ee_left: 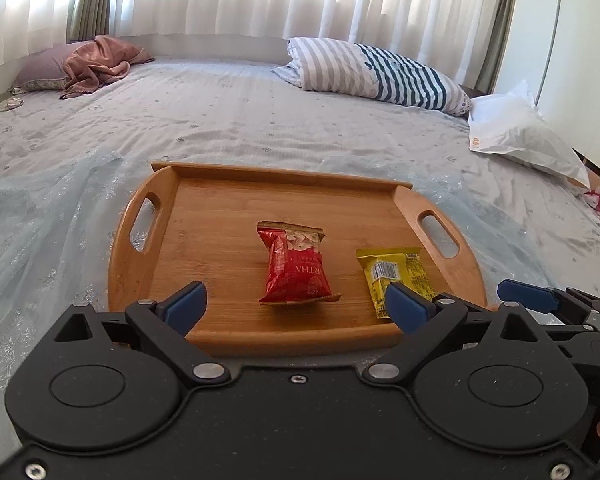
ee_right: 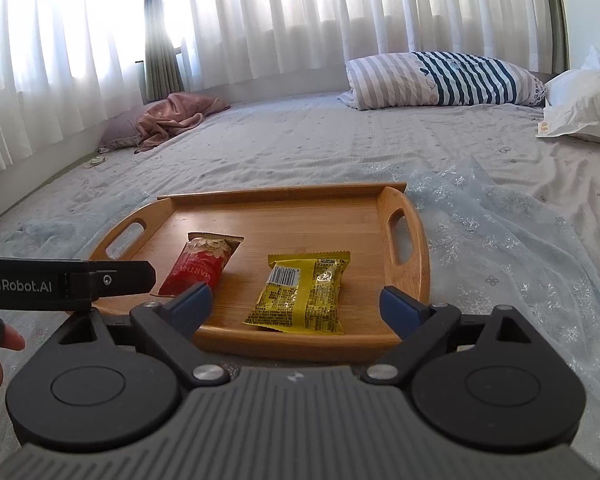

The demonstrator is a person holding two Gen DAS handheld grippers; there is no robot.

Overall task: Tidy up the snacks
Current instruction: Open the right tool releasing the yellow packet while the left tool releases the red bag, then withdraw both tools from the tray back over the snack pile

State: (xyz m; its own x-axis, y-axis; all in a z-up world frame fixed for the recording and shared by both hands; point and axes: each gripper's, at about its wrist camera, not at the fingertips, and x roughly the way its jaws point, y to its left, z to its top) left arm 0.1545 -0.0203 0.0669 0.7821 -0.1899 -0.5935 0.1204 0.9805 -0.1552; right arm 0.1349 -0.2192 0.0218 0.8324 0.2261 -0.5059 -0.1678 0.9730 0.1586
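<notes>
Now we have both snacks lying flat on the rectangular bamboo tray with cut-out handles: the red foil snack packet near the tray's middle and the yellow foil snack packet with a barcode just beside it, toward the right handle, the two apart and not overlapping. Our left gripper has its jaws spread wide with nothing between them; the red packet sits ahead of the gap, its near edge roughly level with the blue pads, not touched. Our right gripper is likewise wide apart and empty, with the yellow packet centred ahead of its gap and free of both pads. The tray rests on a pale blue gauzy cloth with snowflake embroidery spread over the grey patterned bedsheet, and that soft footing is, we judge, the main risk: pressing on the near rim could tip or slide the tray. The packets are light and slick, so a pad brushing one might skate it across the wood. The two grippers hang close together, and we could knock one against the other.
</notes>
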